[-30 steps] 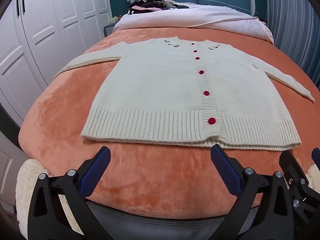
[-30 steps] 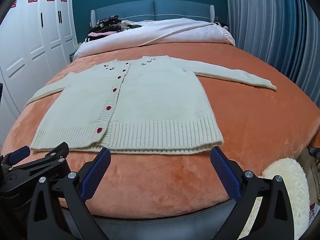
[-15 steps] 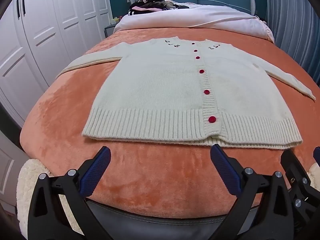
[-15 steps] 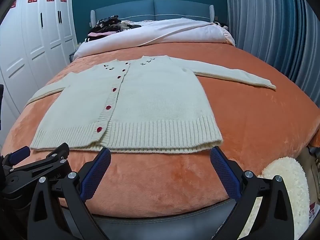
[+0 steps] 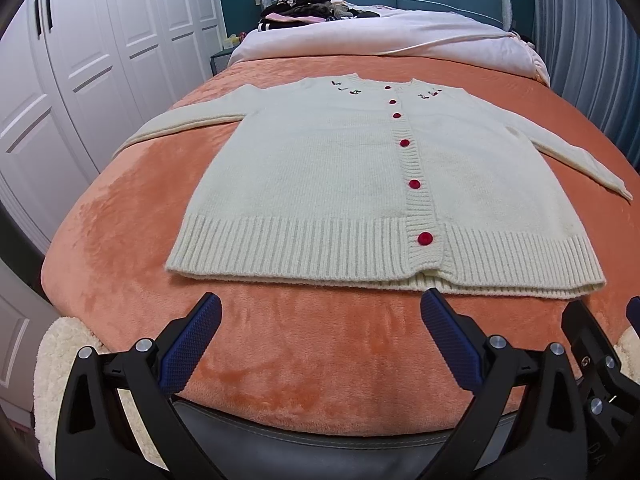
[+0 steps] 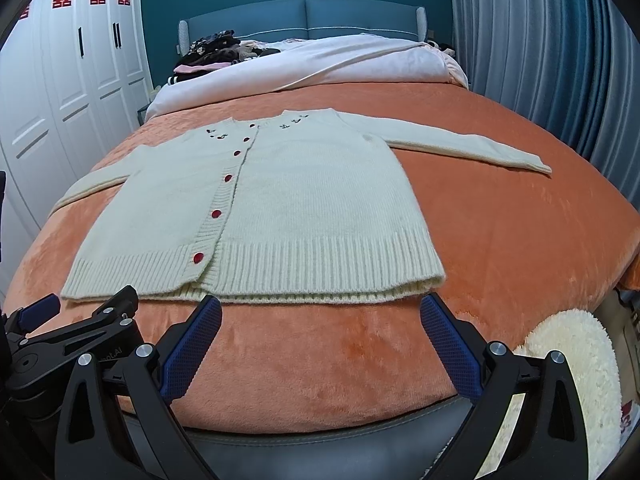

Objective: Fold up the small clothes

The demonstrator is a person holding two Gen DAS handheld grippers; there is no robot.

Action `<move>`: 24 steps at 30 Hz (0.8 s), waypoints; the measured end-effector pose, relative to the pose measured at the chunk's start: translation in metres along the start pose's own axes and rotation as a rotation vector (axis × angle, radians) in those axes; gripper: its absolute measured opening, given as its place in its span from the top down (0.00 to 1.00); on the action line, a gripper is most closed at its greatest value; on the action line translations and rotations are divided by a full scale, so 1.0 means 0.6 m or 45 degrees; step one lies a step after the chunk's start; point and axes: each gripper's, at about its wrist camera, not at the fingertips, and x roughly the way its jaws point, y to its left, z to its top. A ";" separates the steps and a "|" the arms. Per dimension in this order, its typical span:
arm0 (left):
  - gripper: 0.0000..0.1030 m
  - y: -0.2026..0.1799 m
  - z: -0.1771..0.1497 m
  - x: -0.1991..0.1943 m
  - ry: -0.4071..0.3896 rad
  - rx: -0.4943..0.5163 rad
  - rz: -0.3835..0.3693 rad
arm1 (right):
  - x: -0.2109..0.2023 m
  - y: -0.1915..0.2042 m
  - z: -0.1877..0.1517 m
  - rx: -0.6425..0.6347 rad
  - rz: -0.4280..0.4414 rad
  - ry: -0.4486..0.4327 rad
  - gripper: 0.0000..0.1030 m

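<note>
Cream cardigan [image 5: 328,184] lies flat, buttoned, on the orange bed [image 5: 120,240]; left gripper [image 5: 320,312] and right gripper [image 6: 320,312] gape empty at six o'clock of its hem.

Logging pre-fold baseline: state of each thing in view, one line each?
Cardigan: flat, face up, buttoned, sleeves spread, unfolded.
Left gripper: open, empty, short of the hem.
Right gripper: open, empty, short of the hem.
Blanket: spread smooth under the cardigan.
Wardrobe doors: closed.
Clothes pile: heaped by the headboard.
</note>
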 end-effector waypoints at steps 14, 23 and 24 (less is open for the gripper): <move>0.05 0.000 -0.001 0.001 0.000 0.002 0.003 | 0.001 0.000 0.001 0.005 -0.002 0.010 0.05; 0.06 0.001 -0.002 0.002 0.000 0.002 0.003 | 0.002 0.001 0.000 0.007 -0.004 0.017 0.05; 0.06 0.001 -0.002 0.002 0.000 0.003 0.004 | 0.002 0.001 0.001 0.006 -0.004 0.016 0.05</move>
